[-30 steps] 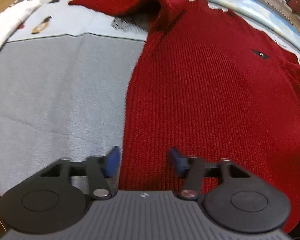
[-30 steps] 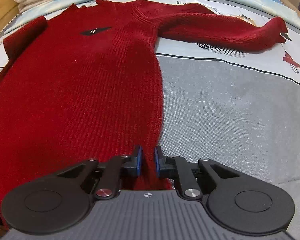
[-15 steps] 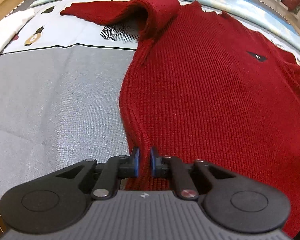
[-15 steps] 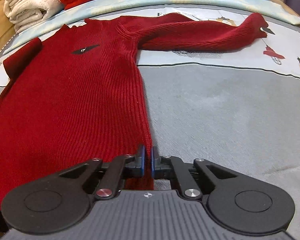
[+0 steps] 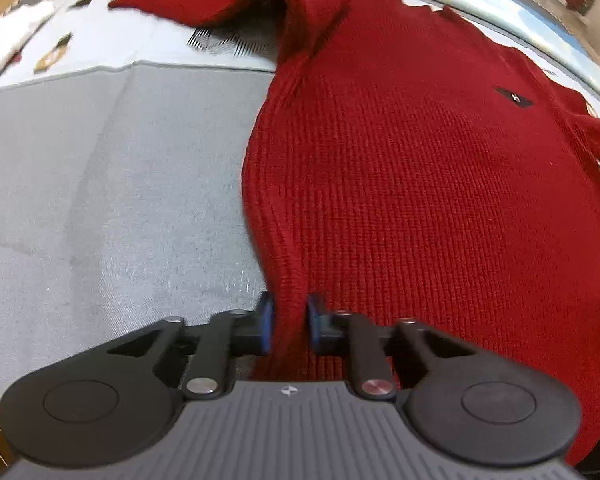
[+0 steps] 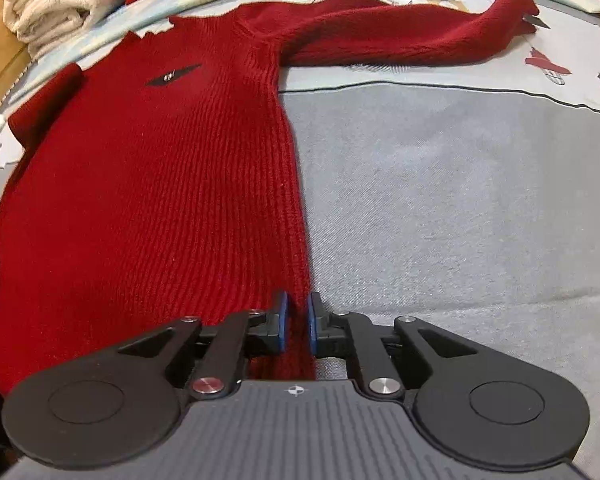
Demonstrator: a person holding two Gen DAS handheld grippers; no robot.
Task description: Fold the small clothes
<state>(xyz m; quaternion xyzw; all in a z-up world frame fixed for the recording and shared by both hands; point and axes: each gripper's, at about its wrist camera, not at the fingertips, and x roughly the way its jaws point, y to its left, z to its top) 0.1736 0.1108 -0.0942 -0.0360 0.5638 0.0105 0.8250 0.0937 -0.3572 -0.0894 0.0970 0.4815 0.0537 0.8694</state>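
Sweater [image 5: 420, 184] hem between both tools' pads [image 5: 266, 322]

We now pinch the sweater's [image 5: 420, 160] hem corners: left gripper [image 5: 288, 328] has closed its jaws, right gripper [image 6: 296, 328] has tightened.

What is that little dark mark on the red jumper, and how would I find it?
Start with the red jumper spread flat on the grey bed cover. Look up near its neckline, on the chest. There sits a small dark diamond-shaped badge with a pale speck at its centre, the only patch that breaks the plain red knit.
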